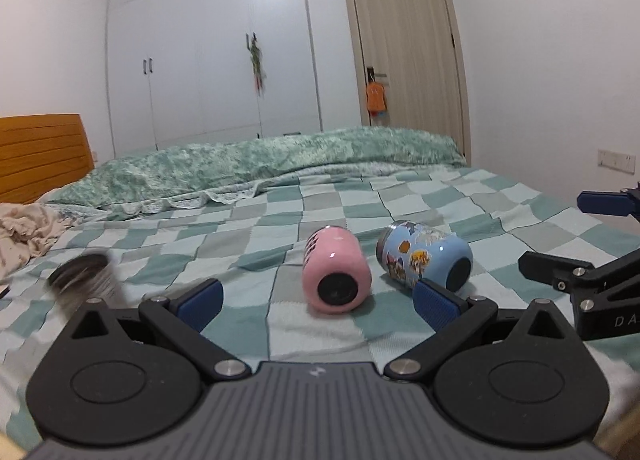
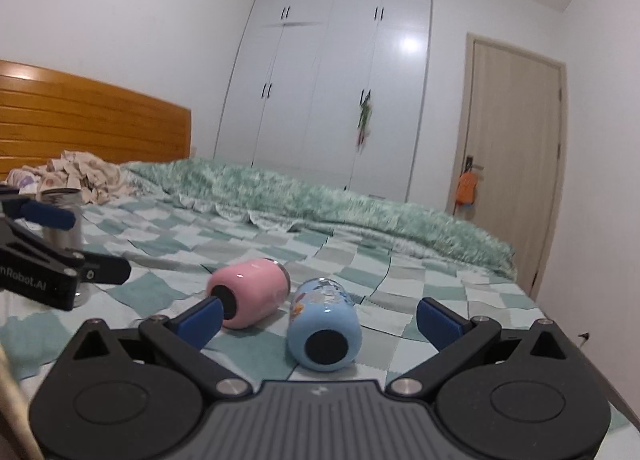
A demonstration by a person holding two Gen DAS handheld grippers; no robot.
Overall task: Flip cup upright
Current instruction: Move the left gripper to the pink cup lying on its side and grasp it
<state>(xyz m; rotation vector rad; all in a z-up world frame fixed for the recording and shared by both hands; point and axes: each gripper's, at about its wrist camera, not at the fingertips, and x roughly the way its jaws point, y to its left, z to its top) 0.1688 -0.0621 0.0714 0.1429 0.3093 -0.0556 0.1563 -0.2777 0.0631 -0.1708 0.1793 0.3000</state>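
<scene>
The pink cup (image 1: 336,272) lies on its side at the lower middle of my left view, black base turned toward me and mouth pointing away up the bed (image 1: 460,200). Just beside it, to its right in that frame, the blue cartoon cup (image 1: 426,258) lies the same way; whether the two touch I cannot tell. In my right view the blue one sits low and central and the pink one up and to the left of it.

My left tongs (image 1: 318,302) are spread wide and hold nothing, with the pink cup's base between the two blue pads. My right tongs (image 2: 320,318) are likewise spread and empty, the blue cup's base between them.

I judge the step in hand to be closing in for a grip. To do it well I would slide the pads further along the body, past the rounded base, so they bear on the straight wall and not on the curved shoulder, where the glossy surface could let the cup squirt out. I would take one cup at a time, so that nudging it does not roll its neighbour on the soft checked cover.

A silver tin (image 1: 86,280) stands at the left edge, blurred, near my left tongs' outer pad; I would keep wide of it. On this soft bedding, I would set the base down flat before letting go.
</scene>
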